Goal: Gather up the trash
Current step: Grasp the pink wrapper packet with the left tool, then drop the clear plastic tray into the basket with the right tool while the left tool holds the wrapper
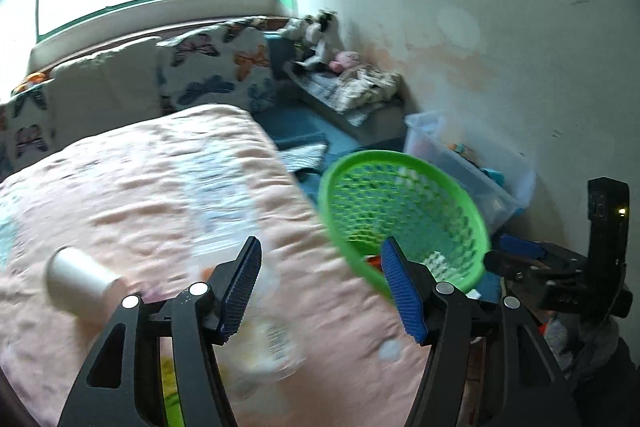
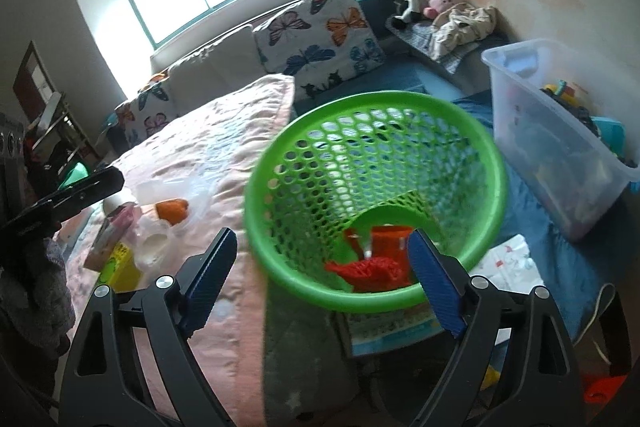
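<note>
1. Hovering above the pink bed point(image 1: 120, 187), the left gripper point(image 1: 320, 291) is seen with its jaws spread wide and nothing pinched between them.
2. A clear plastic bottle point(image 1: 256, 339) is seen just below the left gripper's blue pads point(image 1: 240, 291); it is badly blurred, so whether it lies on the bed or is in the air cannot be told.
3. A white cylinder point(image 1: 80, 279) is seen lying on its side on the bed, near the left gripper.
4. The right gripper point(image 2: 320, 283) is likewise held spread and empty, and it is pointed at the green basket point(image 2: 280, 163).
5. The green basket is tilted with its mouth turned toward both grippers, probably so that trash can be dropped in easily; what holds it up is not shown.
6. Red mesh trash point(image 2: 368, 267) is already seen inside the basket, resting low against its wall.
7. More trash is left on the bed in the right wrist view: an orange piece point(image 2: 172, 211) on clear plastic and a yellow box point(image 2: 120, 267) beside it.
8. The collecting is judged to be partly done, since several items are not yet in the basket.
9. A clear storage bin point(image 2: 560, 131) is seen by the wall, well apart from the trash.
</note>
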{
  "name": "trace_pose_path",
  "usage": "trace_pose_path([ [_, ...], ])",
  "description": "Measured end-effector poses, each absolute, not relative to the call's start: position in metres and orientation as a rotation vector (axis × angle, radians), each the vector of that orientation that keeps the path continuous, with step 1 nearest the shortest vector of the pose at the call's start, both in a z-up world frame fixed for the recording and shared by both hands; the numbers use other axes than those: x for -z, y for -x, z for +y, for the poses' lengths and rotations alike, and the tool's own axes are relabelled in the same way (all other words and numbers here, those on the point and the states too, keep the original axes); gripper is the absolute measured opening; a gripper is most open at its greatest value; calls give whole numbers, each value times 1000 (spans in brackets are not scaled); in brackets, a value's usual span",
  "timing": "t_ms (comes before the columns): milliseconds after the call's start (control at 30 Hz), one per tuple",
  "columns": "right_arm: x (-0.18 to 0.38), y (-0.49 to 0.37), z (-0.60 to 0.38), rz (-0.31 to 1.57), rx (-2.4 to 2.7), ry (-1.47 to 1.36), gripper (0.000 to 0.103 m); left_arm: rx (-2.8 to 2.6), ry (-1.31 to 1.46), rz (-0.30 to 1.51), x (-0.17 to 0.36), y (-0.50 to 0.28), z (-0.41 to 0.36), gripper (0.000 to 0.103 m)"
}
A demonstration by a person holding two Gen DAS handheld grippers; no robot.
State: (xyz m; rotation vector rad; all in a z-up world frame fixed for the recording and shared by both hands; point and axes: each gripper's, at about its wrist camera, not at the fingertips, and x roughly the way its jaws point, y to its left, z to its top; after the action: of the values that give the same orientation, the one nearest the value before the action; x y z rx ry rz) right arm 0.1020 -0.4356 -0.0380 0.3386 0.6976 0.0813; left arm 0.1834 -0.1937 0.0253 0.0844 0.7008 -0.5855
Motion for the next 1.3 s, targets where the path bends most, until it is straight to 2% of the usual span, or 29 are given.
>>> trace_pose_path([
  [167,37,-107,-416,706,-124,-321,87,494,-100,678,-24,-179,-149,60],
  [333,37,-113,-395,719,-165,-306,88,436,-94,737,-8,-190,-114,60],
  [600,39,-126,-356,752,-240,-266,88,436,-59,833,24,-206,-92,52],
  [800,41,-135,-322,778,-297,-215,88,442,-36,866,37,-216,-86,39],
  [867,43,-139,-313,782,-307,-198,88,449,-36,865,39,-217,-86,28],
  [1033,46,-150,-293,794,-341,-177,88,449,-41,860,40,-217,-84,9],
  [1300,39,-174,-273,788,-378,-177,88,453,-16,816,23,-205,-75,7],
])
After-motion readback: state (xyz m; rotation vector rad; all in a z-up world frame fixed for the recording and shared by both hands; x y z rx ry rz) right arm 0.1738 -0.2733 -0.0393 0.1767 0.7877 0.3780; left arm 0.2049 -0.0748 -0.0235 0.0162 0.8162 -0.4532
